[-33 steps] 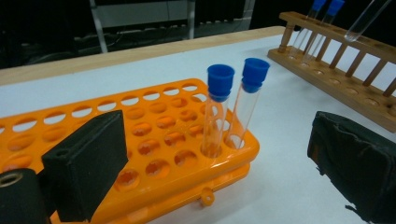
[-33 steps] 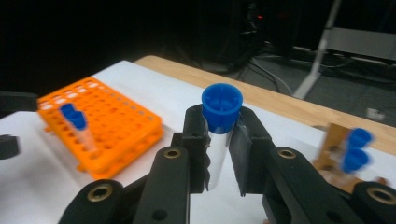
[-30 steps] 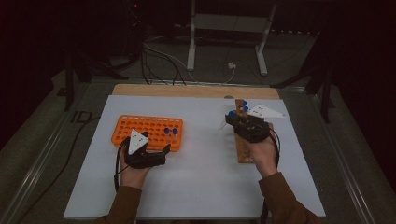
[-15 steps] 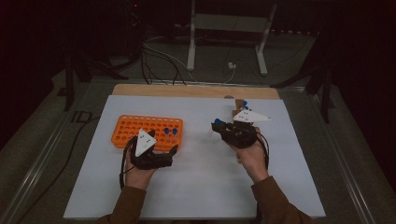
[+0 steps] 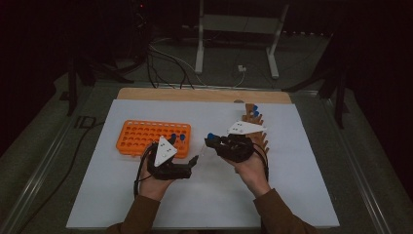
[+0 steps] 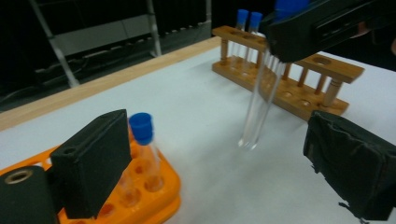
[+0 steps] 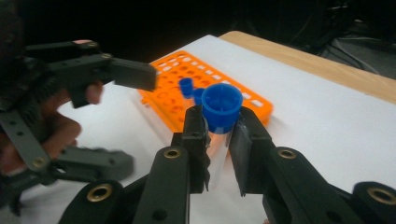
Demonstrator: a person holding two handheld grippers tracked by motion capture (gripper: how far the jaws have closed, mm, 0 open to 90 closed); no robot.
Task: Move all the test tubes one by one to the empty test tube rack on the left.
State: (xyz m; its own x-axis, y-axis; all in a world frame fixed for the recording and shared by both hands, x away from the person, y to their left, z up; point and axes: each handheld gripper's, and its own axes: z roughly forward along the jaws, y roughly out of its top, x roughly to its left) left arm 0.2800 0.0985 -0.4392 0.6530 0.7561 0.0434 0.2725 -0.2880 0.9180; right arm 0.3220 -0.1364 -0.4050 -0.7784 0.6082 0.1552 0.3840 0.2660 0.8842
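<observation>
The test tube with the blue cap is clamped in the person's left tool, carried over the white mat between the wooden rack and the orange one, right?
Not quite: the right tool clamps the test tube, just below its blue cap, as the right gripper view shows. The left tool stands open with nothing between its pads. The rest holds: the tube hangs over the white mat, between the wooden rack and the orange rack.

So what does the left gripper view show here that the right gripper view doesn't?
Left gripper view alone: the wooden test tube rack with two blue-capped tubes standing in it, and the clear glass body of the carried tube hanging clear above the white mat.
Right gripper view alone: the right gripper shut on the blue-capped glass test tube just under its cap, and the open left gripper off to the side.
Both: the orange plastic tube rack with capped tubes in it and the wooden table edge.
</observation>
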